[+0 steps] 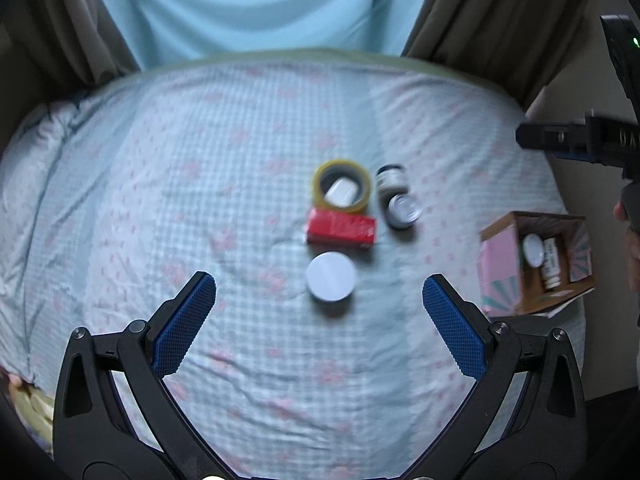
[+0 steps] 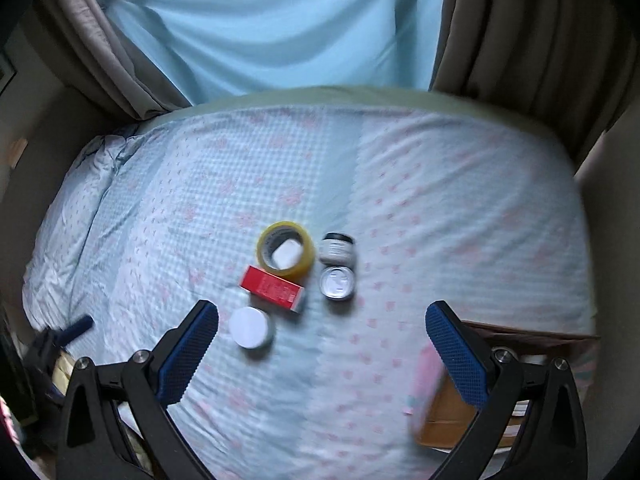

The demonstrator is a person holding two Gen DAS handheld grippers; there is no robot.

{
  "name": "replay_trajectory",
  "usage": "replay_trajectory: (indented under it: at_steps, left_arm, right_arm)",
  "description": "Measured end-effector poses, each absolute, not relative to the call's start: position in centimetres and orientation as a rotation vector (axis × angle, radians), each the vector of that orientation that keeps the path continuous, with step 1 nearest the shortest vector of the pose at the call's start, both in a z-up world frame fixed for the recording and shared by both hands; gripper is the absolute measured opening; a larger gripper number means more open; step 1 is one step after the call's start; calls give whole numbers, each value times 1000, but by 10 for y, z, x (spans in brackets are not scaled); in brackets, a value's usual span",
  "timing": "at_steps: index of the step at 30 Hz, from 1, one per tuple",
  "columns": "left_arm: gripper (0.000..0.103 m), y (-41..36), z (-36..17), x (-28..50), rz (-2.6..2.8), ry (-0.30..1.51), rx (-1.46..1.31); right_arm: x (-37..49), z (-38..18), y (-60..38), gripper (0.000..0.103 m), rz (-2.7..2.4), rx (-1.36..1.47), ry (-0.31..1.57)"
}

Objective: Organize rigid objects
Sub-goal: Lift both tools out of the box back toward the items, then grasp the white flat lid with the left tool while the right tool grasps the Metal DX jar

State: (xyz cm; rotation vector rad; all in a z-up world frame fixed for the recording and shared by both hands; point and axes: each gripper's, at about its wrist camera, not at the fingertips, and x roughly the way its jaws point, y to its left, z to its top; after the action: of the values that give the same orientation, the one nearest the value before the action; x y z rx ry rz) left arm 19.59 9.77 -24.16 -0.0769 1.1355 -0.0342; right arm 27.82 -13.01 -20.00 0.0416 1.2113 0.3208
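Observation:
On the bed sheet lie a yellow tape roll [image 1: 342, 191] [image 2: 285, 250] with a small white object inside it, a red box [image 1: 341, 228] [image 2: 273, 288], a white-lidded round jar [image 1: 331, 282] [image 2: 250, 327], a dark jar with a white label [image 1: 391, 179] [image 2: 337, 248] and a silver tin [image 1: 403, 210] [image 2: 337, 282]. My left gripper [image 1: 319, 312] is open and empty, just short of the white-lidded jar. My right gripper [image 2: 322, 340] is open and empty, with the cluster ahead and to its left. It shows at the right edge of the left wrist view [image 1: 576, 140].
An open cardboard box [image 1: 500, 240] with pink sides stands at the bed's right edge and holds a white-lidded jar and a bottle; it also shows under my right finger [image 2: 452, 420]. Brown and light-blue curtains [image 1: 260, 4] hang behind the bed. My left gripper's tip shows at the left [image 2: 76, 330].

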Motion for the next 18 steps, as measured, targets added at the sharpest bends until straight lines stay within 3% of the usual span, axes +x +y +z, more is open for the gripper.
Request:
replay_trajectory:
  at_steps: [9, 18]
  left_arm:
    - [103, 119, -343, 205, -34, 1246, -125]
    - [103, 82, -429, 209, -63, 1298, -103]
  right_arm:
    - [346, -288, -109, 103, 282, 178, 1347]
    - [393, -370, -110, 103, 292, 186, 1451]
